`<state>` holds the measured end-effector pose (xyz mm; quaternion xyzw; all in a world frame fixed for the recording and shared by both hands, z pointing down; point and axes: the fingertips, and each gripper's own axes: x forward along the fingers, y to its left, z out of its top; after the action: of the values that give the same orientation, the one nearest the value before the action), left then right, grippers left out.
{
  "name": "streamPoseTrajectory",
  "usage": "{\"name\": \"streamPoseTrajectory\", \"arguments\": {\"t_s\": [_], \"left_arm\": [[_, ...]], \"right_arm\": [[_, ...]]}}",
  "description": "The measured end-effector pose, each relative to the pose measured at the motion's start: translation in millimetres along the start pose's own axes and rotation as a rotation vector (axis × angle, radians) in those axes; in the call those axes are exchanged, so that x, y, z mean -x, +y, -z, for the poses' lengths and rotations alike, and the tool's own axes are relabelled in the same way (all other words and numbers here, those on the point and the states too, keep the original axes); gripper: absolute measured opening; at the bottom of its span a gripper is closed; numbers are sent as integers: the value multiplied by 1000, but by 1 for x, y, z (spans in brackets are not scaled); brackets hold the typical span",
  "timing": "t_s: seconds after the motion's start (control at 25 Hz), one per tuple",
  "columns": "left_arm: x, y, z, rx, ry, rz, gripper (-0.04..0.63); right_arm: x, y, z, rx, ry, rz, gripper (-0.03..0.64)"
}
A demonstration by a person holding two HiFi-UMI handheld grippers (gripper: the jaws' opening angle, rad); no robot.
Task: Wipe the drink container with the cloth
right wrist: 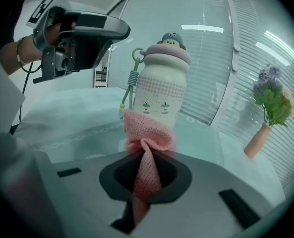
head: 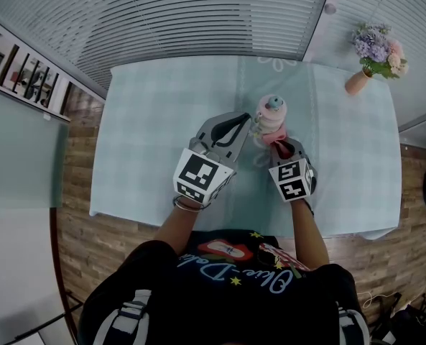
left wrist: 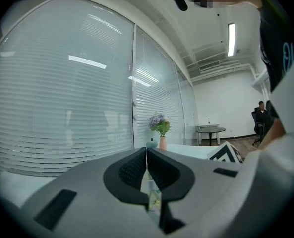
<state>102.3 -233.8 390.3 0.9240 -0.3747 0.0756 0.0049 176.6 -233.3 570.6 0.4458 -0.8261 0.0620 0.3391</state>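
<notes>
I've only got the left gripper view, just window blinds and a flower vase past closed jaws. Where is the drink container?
Observer: The drink container stands upright on the table, just beyond the tips of the left gripper.
Operator: Who has the cloth?
Observer: The right gripper is shut on the pink cloth.
Operator: Is it touching the container?
Observer: It appears so. In the right gripper view, the bunched end of the cloth sits against the lower front of the container.
</notes>
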Motion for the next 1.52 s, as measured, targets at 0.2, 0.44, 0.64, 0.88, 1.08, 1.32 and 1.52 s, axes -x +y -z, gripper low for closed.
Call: {"name": "streamPoseTrajectory", "arguments": {"t_s": [0.2,0.44,0.64,0.88,1.08,1.32,1.52], "left_arm": [[6,1,-2,-2,-4,-10,5],[11,-1,-3,-6,-9,-20,6],[20,-2,-5,-8,-14,-33,5],[30,-3,-10,-20,-24,-49,5],[36,-2,-9,-10,-16,-36,6],[29,6,-10,77,-33,19,6],[27,9,-14,71,-33,54,6]], "right_arm": [[-4,4,4,8,25,-19,12],[-1,3,2,14,13,-3,12],[19,-1,-9,-7,-61,53,12],[53,-5,-25,-55,-160,131,12],[81,-3,-41,-121,-241,185,12],[110,6,-73,-182,-349,221,12],[114,18,-99,-210,-407,211,12]]}}
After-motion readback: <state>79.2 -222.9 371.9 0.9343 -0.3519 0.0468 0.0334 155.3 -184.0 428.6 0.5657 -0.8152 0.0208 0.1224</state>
